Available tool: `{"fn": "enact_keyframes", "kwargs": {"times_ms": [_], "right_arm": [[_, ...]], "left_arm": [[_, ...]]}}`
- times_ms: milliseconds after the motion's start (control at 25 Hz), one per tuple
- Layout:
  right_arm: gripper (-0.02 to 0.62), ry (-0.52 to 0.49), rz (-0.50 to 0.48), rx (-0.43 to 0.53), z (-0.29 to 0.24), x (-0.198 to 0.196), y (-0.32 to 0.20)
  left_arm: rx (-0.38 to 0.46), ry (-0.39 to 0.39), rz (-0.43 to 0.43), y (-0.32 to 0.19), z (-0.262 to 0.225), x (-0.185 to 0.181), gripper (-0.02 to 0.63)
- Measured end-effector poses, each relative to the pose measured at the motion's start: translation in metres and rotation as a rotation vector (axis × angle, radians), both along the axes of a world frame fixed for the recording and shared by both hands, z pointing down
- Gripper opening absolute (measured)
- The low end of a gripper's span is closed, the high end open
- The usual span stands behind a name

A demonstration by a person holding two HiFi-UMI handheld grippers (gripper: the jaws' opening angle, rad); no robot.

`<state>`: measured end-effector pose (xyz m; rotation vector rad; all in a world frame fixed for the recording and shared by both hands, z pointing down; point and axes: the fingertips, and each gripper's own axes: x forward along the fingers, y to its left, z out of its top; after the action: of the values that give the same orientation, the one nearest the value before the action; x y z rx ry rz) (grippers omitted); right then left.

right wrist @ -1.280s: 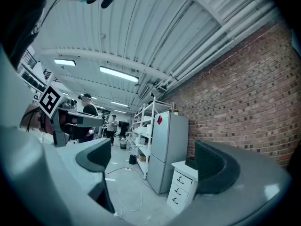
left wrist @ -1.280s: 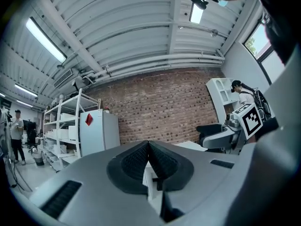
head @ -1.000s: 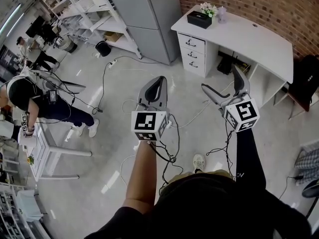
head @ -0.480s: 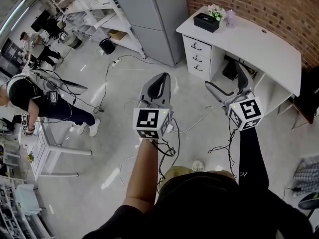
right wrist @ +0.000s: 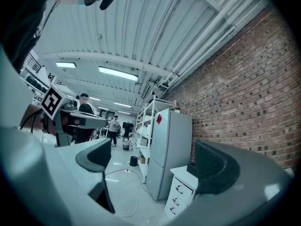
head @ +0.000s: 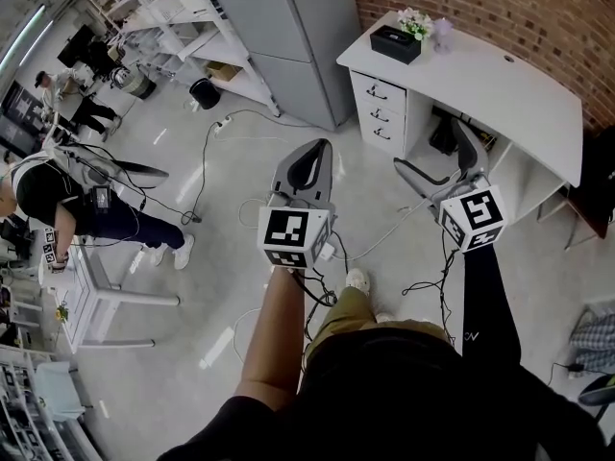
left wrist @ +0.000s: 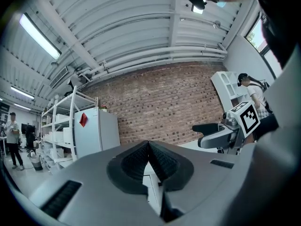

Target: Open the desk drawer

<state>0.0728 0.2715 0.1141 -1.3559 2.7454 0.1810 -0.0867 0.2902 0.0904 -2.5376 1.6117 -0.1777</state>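
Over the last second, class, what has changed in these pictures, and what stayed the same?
The person's shoe has stepped forward toward the desk. Nothing was grasped or released: the left gripper stays shut, the right gripper open and empty, the drawers closed.

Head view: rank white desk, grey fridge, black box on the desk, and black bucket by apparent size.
1. White desk and grey fridge: too close to split, and the fridge is cropped by the frame top.
2. Black box.
3. Black bucket, only slightly smaller than the box.
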Motion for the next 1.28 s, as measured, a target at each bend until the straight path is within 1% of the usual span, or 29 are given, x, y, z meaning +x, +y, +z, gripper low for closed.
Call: {"fn": "enact_keyframes", "kwargs": {"times_ms": [240, 400, 560, 880, 1280], "right_arm": [[0.549, 0.009, 0.016, -0.008, 0.008, -0.001, -0.025], [0.549, 0.028, 0.031, -0.012, 0.015, -0.005, -0.049], [0.549, 0.046, 0.046, -0.01, 0.016, -0.011, -0.075], [0.549, 0.059, 0.097, -0.021, 0.015, -0.013, -0.143], [0.549, 0.079, 0.15, -0.065, 0.031, -0.033, -0.231]], "left_arm": [[-0.009, 0.01, 0.005, -0.029, 0.008, -0.006, 0.011], [-0.009, -0.006, 0.015, -0.057, 0.014, -0.008, 0.01], [-0.003, 0.012, 0.037, -0.087, 0.014, -0.01, 0.01], [-0.002, 0.035, 0.081, -0.165, 0.013, -0.015, 0.009], [-0.05, 0.039, 0.163, -0.269, 0.03, -0.02, 0.009]]}}
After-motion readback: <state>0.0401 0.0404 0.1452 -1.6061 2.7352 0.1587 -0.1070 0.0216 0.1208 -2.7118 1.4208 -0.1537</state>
